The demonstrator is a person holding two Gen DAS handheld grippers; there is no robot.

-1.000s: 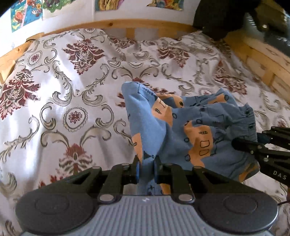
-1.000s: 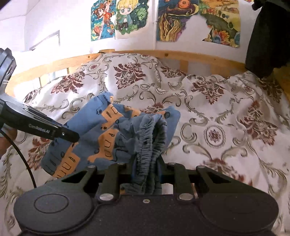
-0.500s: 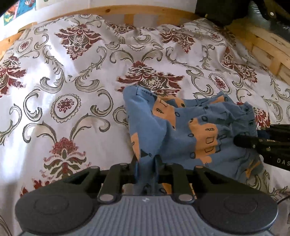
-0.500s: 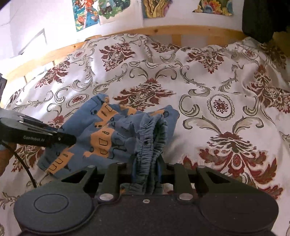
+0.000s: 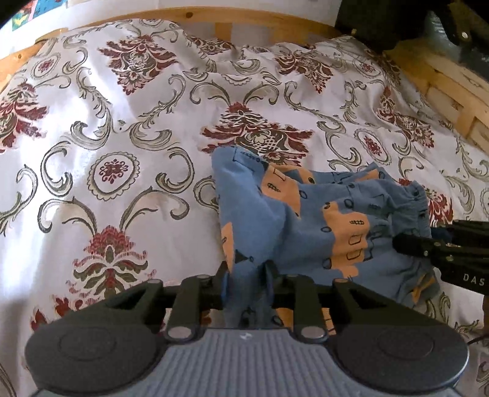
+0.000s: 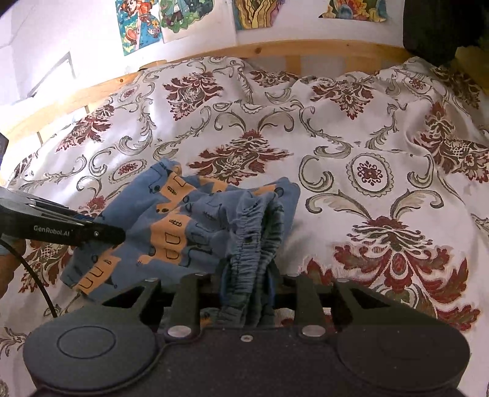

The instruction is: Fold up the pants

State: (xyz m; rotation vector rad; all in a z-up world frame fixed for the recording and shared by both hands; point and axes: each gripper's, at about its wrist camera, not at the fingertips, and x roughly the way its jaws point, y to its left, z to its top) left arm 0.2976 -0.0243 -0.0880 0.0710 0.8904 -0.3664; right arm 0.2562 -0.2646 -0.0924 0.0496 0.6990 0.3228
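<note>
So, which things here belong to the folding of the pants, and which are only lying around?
Belong to the job:
- blue pants with orange print
- left gripper, shut on the cloth
- right gripper, shut on the elastic waistband
- patterned bedspread, the surface under the pants

Only around:
- wooden bed frame
- posters on the wall
- dark object at the far right corner

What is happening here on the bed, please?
A person is folding small blue pants on a floral bedspread. The left tool is shut on one end of the fabric; the right tool is shut on the gathered elastic waistband. The pants are bunched between them, not yet flat.
</note>
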